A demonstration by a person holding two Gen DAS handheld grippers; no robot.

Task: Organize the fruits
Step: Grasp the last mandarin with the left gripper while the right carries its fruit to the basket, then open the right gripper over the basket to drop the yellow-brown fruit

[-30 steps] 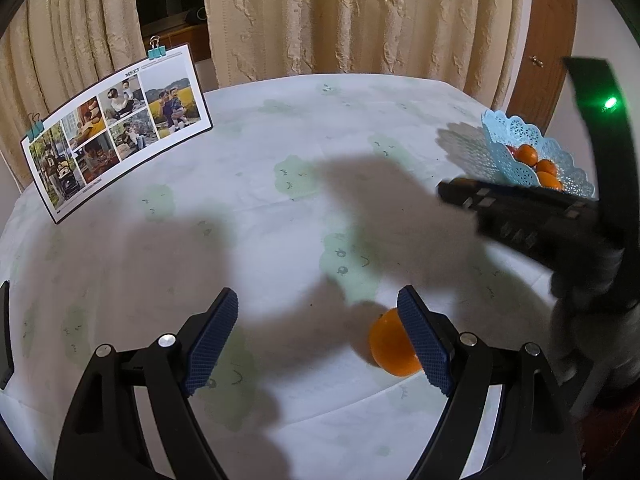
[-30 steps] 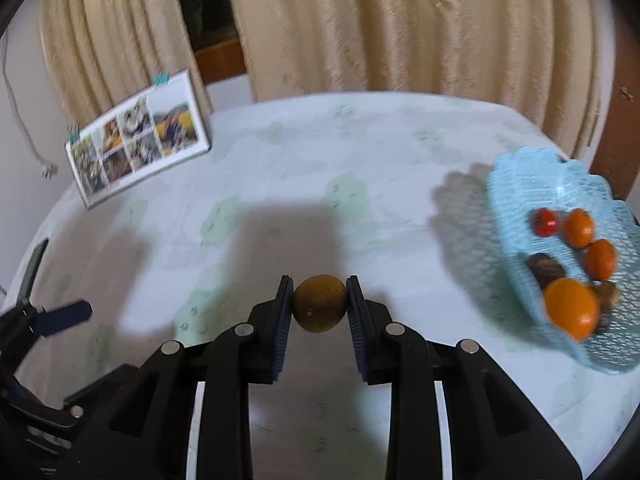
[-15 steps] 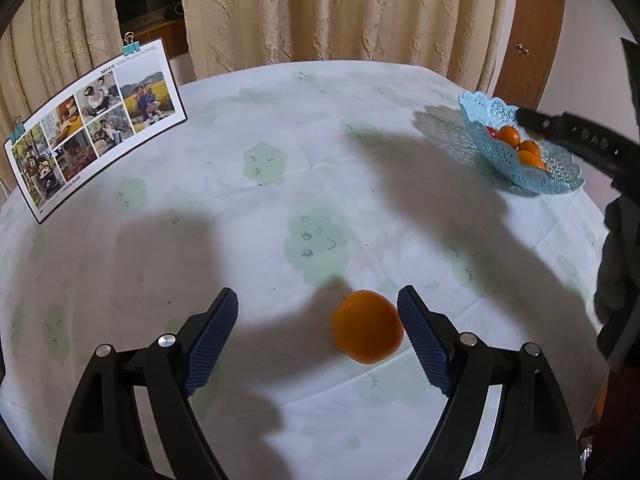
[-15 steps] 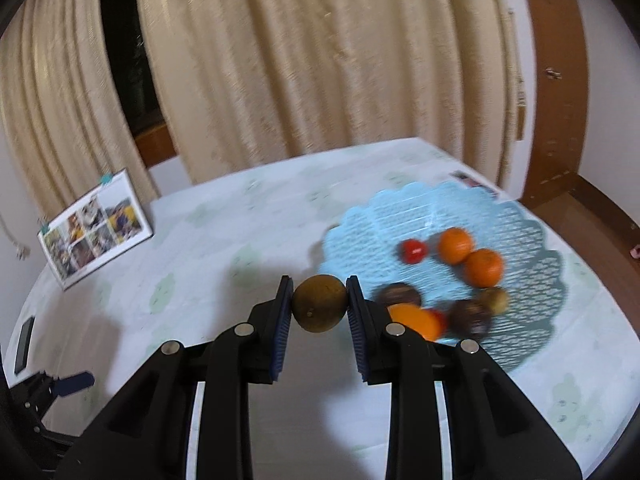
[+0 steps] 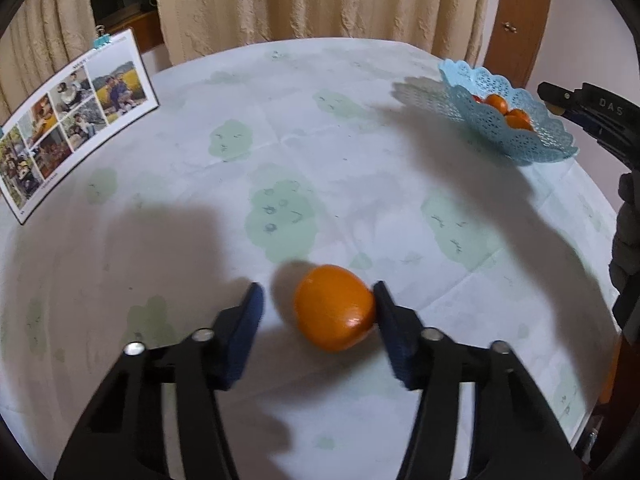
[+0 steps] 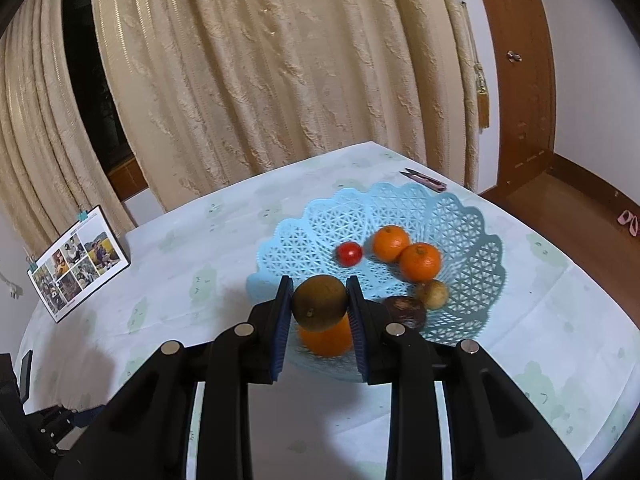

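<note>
In the left wrist view an orange [image 5: 334, 307] lies on the tablecloth between the fingers of my left gripper [image 5: 318, 306]. The jaws are open but narrowed; the right pad [image 5: 390, 328] touches the orange, the left pad [image 5: 246, 320] stands apart. In the right wrist view my right gripper [image 6: 319, 300] is shut on a brown-green round fruit [image 6: 319, 302] and holds it above the near edge of the blue lattice basket [image 6: 472, 240]. The basket holds two small oranges [image 6: 420, 261], a red tomato [image 6: 349, 253], a large orange [image 6: 326, 338], and two dark and tan fruits [image 6: 406, 310].
A photo collage card [image 5: 68, 116] stands at the table's left side. Small pink clippers [image 6: 426, 179] lie behind the basket. The basket [image 5: 516, 128] sits at the table's right edge, with the right gripper [image 5: 592, 116] beside it. Curtains hang behind the round table.
My left gripper moved so the orange sits between its fingers and narrowed until the right pad touches it. My right gripper carried the brown-green fruit rightward to above the basket's near edge.
</note>
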